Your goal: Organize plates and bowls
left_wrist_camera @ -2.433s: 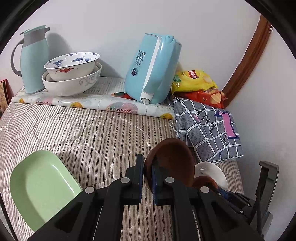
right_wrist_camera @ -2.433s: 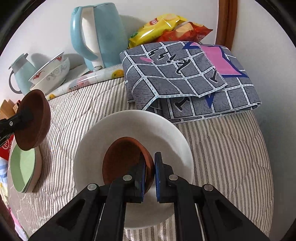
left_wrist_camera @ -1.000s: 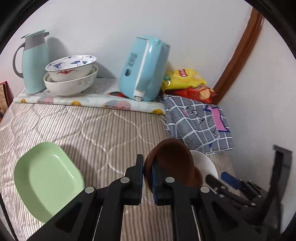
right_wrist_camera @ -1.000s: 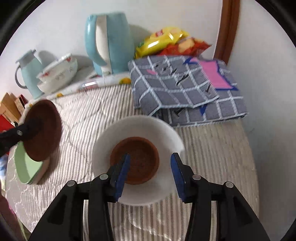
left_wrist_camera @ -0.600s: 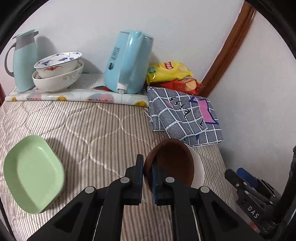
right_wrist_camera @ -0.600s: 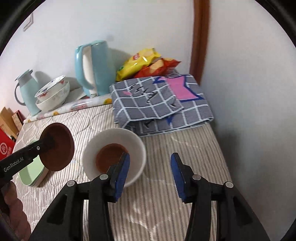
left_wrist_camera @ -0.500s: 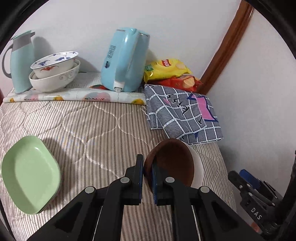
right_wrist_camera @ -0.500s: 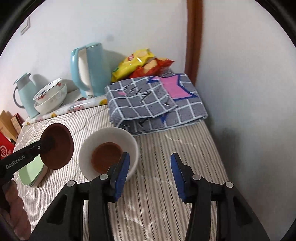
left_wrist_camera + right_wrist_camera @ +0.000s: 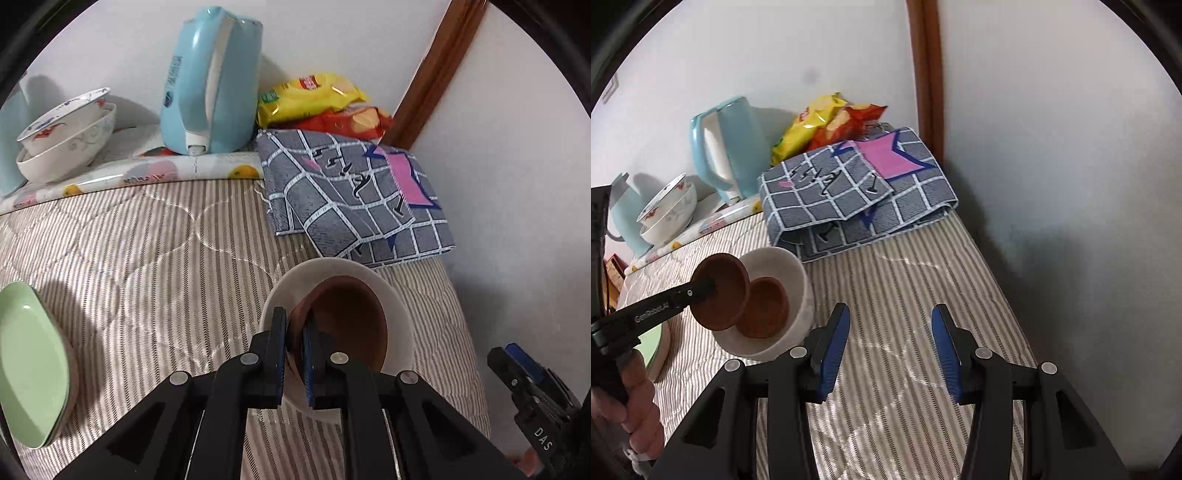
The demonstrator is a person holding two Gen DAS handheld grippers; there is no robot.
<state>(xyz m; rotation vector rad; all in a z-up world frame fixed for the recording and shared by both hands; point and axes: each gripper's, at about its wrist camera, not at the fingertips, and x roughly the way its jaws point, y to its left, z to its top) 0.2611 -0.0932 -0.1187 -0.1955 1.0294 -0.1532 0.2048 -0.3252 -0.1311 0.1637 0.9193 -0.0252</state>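
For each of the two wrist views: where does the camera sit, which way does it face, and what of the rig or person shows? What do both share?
Left wrist: behind the left gripper, facing the far wall; its fingers pinch a brown dish above the white bowl.
Right wrist: behind the open right gripper, facing the corner along the striped cover; the person's left hand shows.
Shared: white bowl, brown dish, blue kettle, checked cloth.

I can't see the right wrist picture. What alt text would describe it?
An open gripper hovers over a striped bed. To its left, another gripper holds a brown dish tilted over a white bowl containing a second brown dish.
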